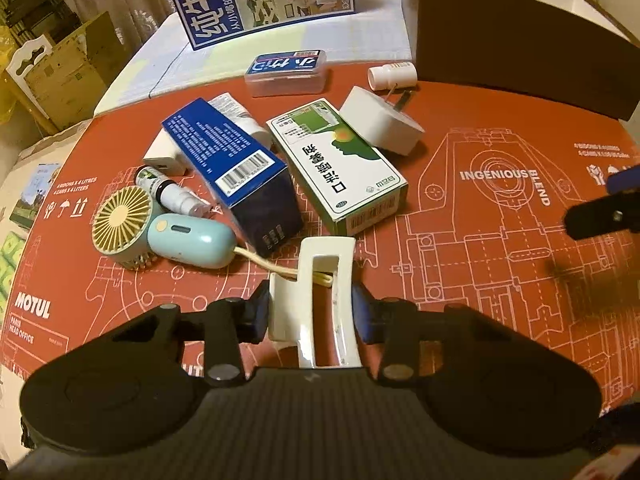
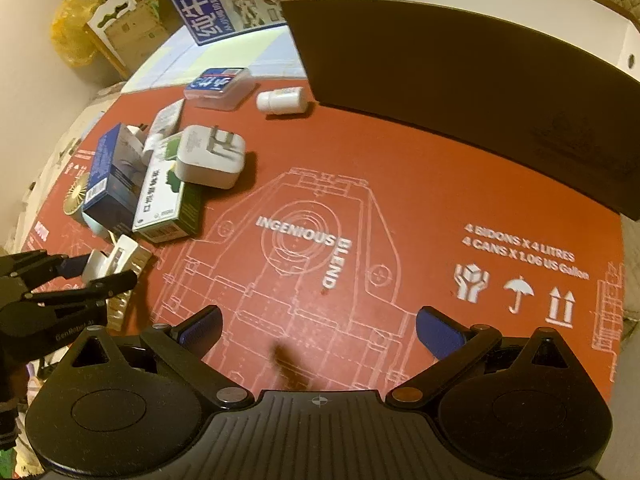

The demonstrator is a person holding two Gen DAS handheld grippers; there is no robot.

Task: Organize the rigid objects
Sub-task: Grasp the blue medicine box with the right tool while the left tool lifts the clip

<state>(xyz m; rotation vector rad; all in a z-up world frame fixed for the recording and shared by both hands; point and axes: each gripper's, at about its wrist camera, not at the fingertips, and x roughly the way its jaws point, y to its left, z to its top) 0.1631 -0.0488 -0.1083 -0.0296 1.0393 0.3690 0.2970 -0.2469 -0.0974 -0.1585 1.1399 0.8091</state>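
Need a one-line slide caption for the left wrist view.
Left tool closes on a white hair clip beside scattered boxes on the red mat.

three boxes (image 1: 240,168), two chargers (image 1: 380,120), one fan (image 1: 160,232)

The left gripper (image 1: 312,314) clamps its fingers (image 1: 258,312) on a white hair claw (image 1: 320,280) beside a mint fan (image 1: 160,232).

Left gripper (image 1: 312,312) angled downward, jaws closed on a white clip (image 1: 320,300). Right gripper (image 2: 318,332) angled downward, jaws spread wide, nothing between them.
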